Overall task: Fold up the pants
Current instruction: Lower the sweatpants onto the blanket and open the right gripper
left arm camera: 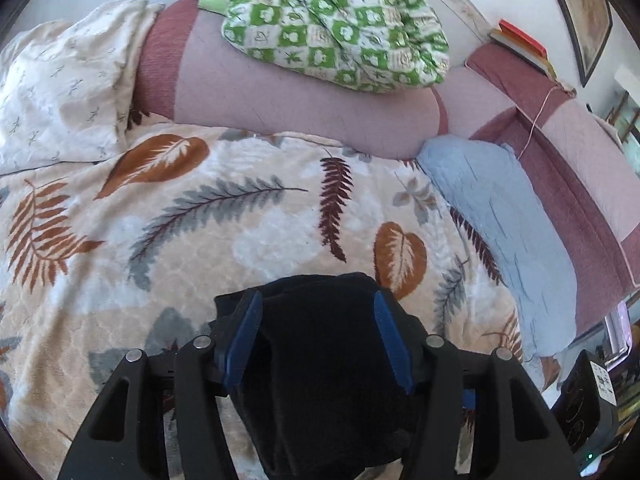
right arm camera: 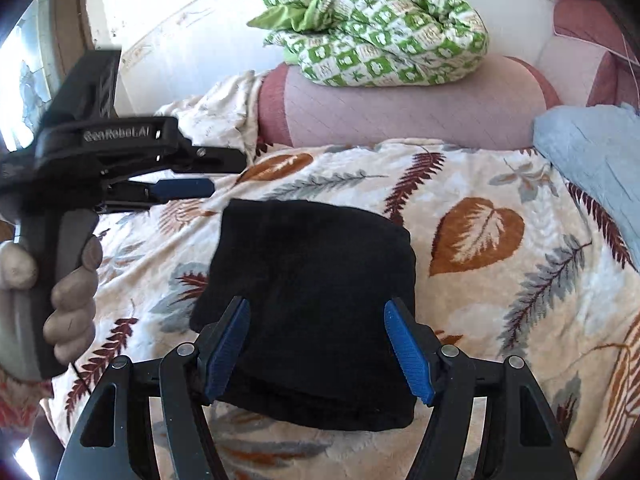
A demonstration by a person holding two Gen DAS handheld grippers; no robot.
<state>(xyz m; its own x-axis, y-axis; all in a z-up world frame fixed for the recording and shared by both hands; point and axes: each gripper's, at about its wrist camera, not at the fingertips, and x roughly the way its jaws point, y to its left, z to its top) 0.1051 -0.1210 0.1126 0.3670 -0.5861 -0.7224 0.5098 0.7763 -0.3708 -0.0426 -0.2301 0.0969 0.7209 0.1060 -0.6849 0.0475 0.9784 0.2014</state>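
The black pants (right arm camera: 312, 280) lie folded into a compact, thick rectangle on the leaf-patterned blanket (right arm camera: 480, 300). My right gripper (right arm camera: 316, 306) is open above their near edge, its blue pads (right arm camera: 226, 344) standing apart on either side and not pressing the cloth. My left gripper (right arm camera: 226, 172), held in a person's hand (right arm camera: 68, 292), hovers off the pants' far left corner. In the left wrist view the left gripper (left arm camera: 318, 298) is open, and the pants (left arm camera: 320, 380) show dark between and below its blue pads (left arm camera: 244, 344), which do not press them.
A green checked quilt (left arm camera: 340, 28) sits on a pink bolster (left arm camera: 280, 96) at the back. A white pillow (left arm camera: 60, 88) lies far left and a light blue cloth (left arm camera: 504, 232) at the right. Books (left arm camera: 520, 40) rest on the pink sofa arm.
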